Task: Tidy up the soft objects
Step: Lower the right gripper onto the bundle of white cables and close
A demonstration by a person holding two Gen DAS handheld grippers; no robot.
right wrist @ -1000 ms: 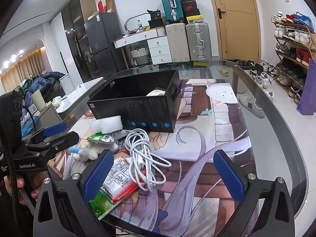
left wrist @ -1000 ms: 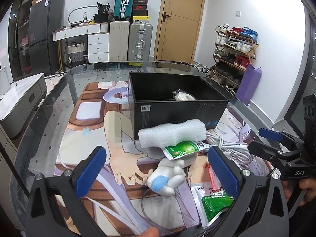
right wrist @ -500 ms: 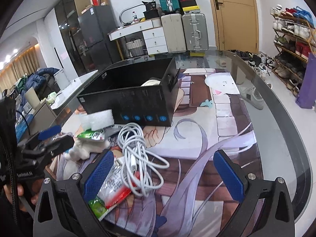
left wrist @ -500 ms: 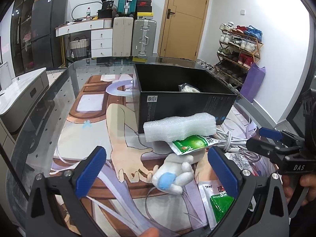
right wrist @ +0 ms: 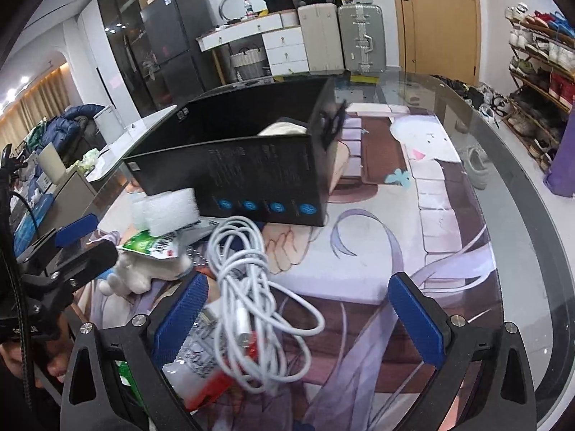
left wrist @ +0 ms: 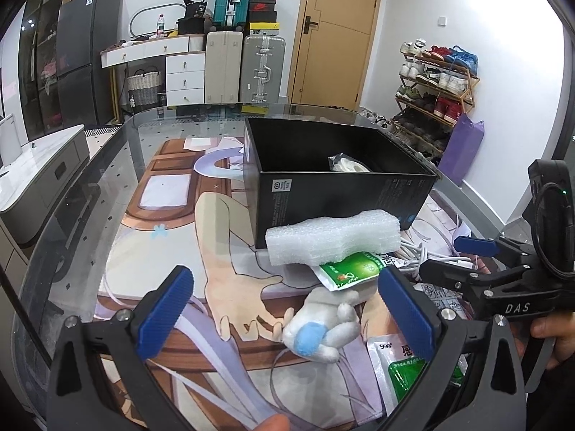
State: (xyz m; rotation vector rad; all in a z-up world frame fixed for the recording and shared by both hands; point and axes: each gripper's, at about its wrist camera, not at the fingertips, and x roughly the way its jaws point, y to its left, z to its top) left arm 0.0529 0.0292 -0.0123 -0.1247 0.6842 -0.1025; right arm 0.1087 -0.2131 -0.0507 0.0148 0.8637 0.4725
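A white plush toy [left wrist: 320,327] with a blue patch lies on the printed mat, between the open fingers of my left gripper [left wrist: 284,319]. Above it lie a green sachet [left wrist: 346,271] and a white foam block [left wrist: 334,240], which leans on the open black box [left wrist: 323,201]. A white roll [left wrist: 346,163] sits inside the box. My right gripper [right wrist: 298,319] is open over a coiled white cable [right wrist: 251,287] and sachets [right wrist: 196,359]. The plush [right wrist: 143,273] and foam [right wrist: 165,210] also show in the right wrist view, at the left.
The glass table's curved edge [right wrist: 532,222] runs close on the right. The other gripper [left wrist: 503,280] stands just right of the cable pile. More green sachets [left wrist: 406,370] lie at the near right. Suitcases, drawers and a shoe rack stand beyond the table.
Both grippers have moved forward and lower toward the pile. The plush now sits between the left fingers, and the cable lies closer under the right gripper. Nothing has been grasped.
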